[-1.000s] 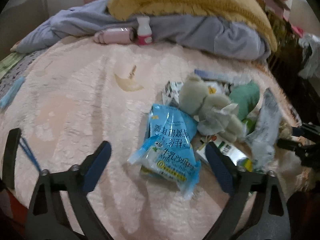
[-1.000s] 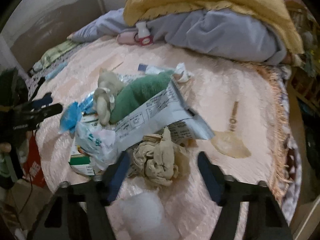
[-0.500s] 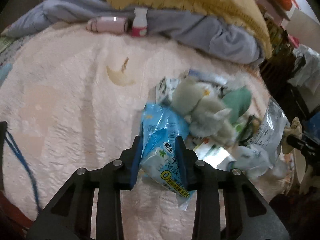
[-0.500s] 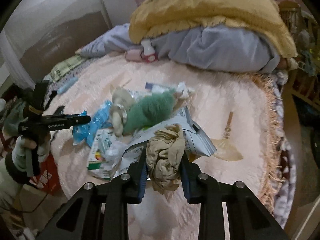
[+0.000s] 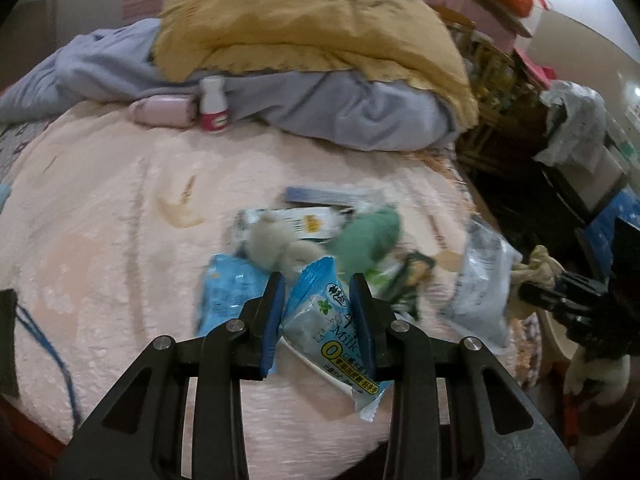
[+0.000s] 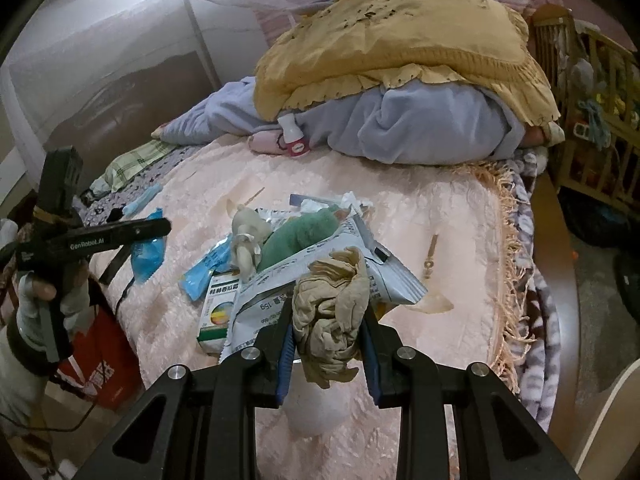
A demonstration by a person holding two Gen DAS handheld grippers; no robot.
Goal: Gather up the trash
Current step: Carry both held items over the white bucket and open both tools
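Gripping on both sides now: the left gripper [image 5: 318, 286] is clamped on a blue snack wrapper [image 5: 332, 328], its blue pads pressing the packet from either side, and the wrapper hangs clear above the pink bedspread [image 5: 100, 216]. Over on the other side, the right gripper [image 6: 326, 320] is clenched on a crumpled beige stocking [image 6: 332, 320], which bulges up between the fingers and dangles a little below them.

Down on the bedspread sits the rest of the litter, all in one heap: a silver foil packet [image 6: 332, 276] just behind the stocking, a green and white medicine box [image 6: 216, 312] touching its left edge, a second blue wrapper [image 5: 224, 296] beside the held one, plus a green soft toy [image 6: 304, 232] and a pale one [image 6: 246, 232] lying on top.

Farther back, a small white bottle with a red label [image 6: 294, 140] stands upright against a grey quilt [image 6: 420, 120], with a yellow blanket [image 6: 400, 40] draped over it.
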